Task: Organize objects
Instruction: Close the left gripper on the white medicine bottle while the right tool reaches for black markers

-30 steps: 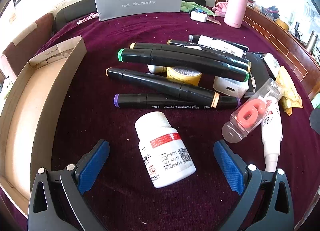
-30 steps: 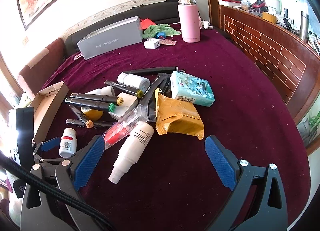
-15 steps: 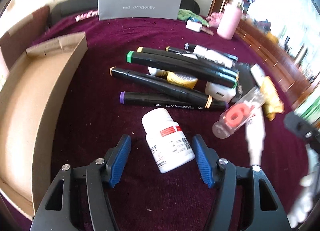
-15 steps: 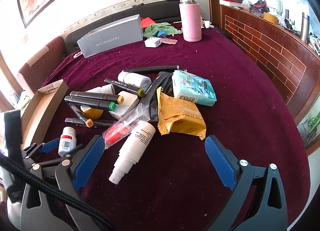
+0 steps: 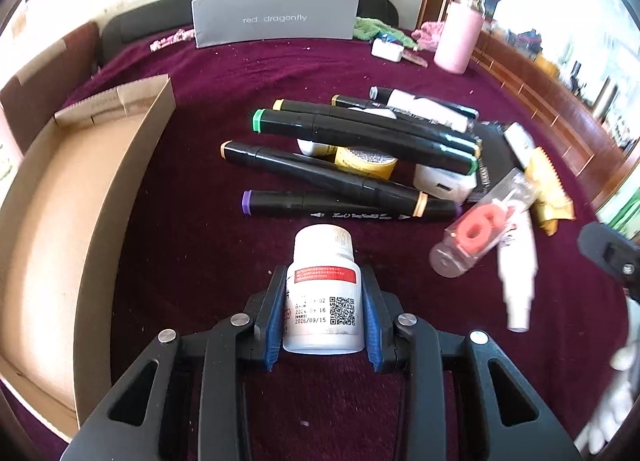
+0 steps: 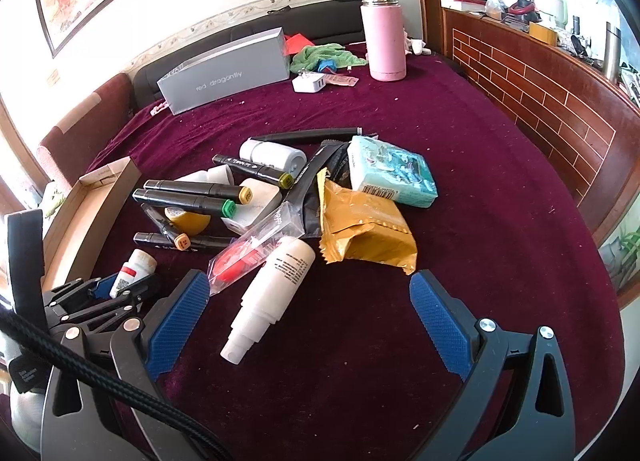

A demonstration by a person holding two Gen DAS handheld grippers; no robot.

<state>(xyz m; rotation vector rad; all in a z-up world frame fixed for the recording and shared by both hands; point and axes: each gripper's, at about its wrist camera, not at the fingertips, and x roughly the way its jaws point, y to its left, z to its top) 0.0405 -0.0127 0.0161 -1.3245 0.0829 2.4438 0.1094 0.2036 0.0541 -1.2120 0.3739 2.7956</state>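
My left gripper [image 5: 323,289] is shut on a white pill bottle [image 5: 323,293] with a red label, gripping its body low over the dark red cloth; it also shows in the right wrist view [image 6: 132,271]. An open cardboard box [image 5: 60,221] lies to its left. Several black markers [image 5: 360,133] lie in a pile just beyond the bottle. My right gripper [image 6: 308,313] is open and empty, above the cloth near a white spray bottle [image 6: 272,293] and a clear packet with a red ring [image 6: 248,257].
A yellow snack bag [image 6: 364,229], a teal tissue pack [image 6: 392,173], a yellow tape roll [image 5: 366,161] and white chargers lie in the pile. A grey box [image 5: 276,17] and a pink flask [image 6: 382,33] stand at the back.
My left gripper closed its jaws around the pill bottle, which has turned to point straight away from me. The right gripper stayed nearly still.
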